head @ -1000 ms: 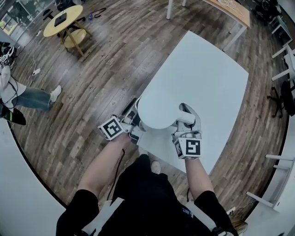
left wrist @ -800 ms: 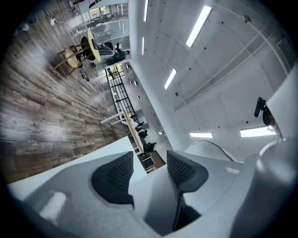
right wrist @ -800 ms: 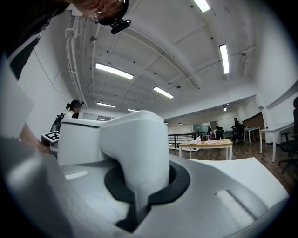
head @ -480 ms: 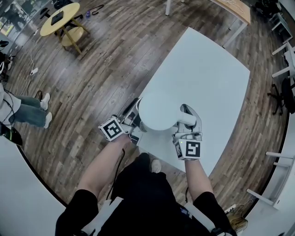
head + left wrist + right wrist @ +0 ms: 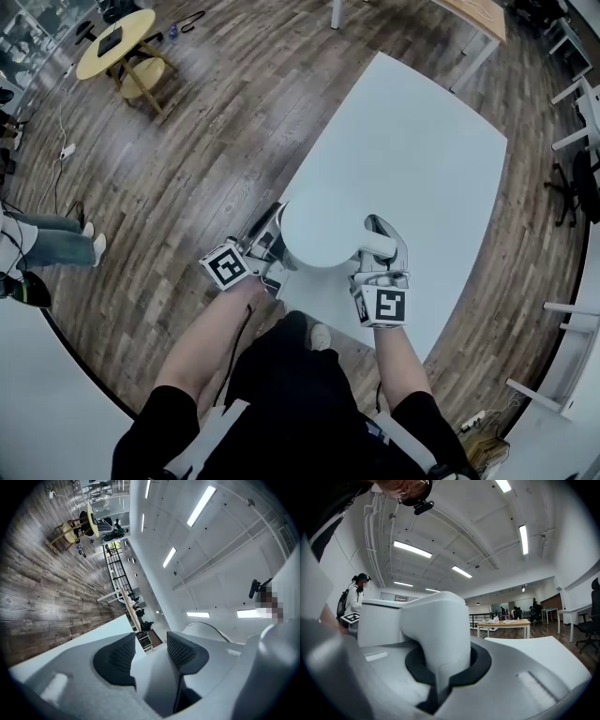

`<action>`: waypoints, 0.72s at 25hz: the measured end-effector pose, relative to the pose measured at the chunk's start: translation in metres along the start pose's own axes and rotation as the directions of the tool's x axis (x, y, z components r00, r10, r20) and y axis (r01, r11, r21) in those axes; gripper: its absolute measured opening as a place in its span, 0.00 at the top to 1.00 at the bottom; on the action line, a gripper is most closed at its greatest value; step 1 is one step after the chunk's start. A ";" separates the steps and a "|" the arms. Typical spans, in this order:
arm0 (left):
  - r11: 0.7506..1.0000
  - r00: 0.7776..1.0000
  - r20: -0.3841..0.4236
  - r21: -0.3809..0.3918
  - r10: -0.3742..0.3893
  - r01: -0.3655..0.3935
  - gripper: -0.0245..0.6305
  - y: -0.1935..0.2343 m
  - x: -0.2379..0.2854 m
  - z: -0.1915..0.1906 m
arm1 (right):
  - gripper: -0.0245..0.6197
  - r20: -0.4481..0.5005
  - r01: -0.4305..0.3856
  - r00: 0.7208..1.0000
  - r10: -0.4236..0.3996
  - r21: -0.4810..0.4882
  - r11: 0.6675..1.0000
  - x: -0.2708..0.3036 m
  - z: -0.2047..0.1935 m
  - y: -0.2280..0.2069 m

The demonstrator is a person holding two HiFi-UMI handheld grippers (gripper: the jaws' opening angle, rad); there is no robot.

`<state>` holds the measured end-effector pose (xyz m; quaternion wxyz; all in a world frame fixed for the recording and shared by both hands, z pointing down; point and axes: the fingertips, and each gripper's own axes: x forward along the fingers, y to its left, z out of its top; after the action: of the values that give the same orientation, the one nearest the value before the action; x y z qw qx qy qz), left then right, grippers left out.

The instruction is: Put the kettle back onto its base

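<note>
Right gripper (image 5: 447, 663): jaws clamped narrow on the kettle's white handle (image 5: 436, 625), which rises upright between the dark pads. In the head view this gripper sits at lower centre-right, with its marker cube (image 5: 387, 305) below the handle.

Left gripper (image 5: 151, 653): jaws part-way apart, and we see nothing between the ribbed pads (image 5: 117, 658), only the table edge and the room through the gap. In the head view it sits just left of the kettle, its marker cube (image 5: 225, 265) toward lower left. We can't tell whether it touches the kettle.

Kettle (image 5: 319, 230): white with a round top, in the centre of the head view over the near left corner of the white table (image 5: 422, 159). Its body hides whatever is beneath it, so we can't make out the base.

Around it: wood floor (image 5: 206, 141) and a round yellow table (image 5: 117, 42) at upper left.
</note>
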<state>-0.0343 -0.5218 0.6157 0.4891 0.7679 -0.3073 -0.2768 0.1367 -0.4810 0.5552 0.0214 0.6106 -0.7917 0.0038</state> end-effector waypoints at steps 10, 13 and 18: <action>0.999 0.999 0.016 0.015 -0.037 0.036 0.66 -0.003 -0.005 -0.004 | 0.95 0.010 -0.006 1.000 0.007 -0.023 1.000 -0.009 -0.004 0.004; 0.999 0.999 0.012 0.028 -0.046 0.046 0.66 -0.004 -0.005 -0.005 | 0.95 0.020 0.006 1.000 -0.005 -0.015 1.000 -0.010 -0.006 0.002; 0.993 1.000 0.013 0.116 -0.011 0.010 0.66 -0.005 -0.005 -0.001 | 0.95 0.020 0.000 1.000 0.000 0.003 1.000 -0.009 -0.011 -0.001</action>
<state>-0.0365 -0.5158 0.6121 0.4400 0.7948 -0.3222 -0.2662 0.1402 -0.4726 0.5662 0.0128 0.6106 -0.7918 -0.0012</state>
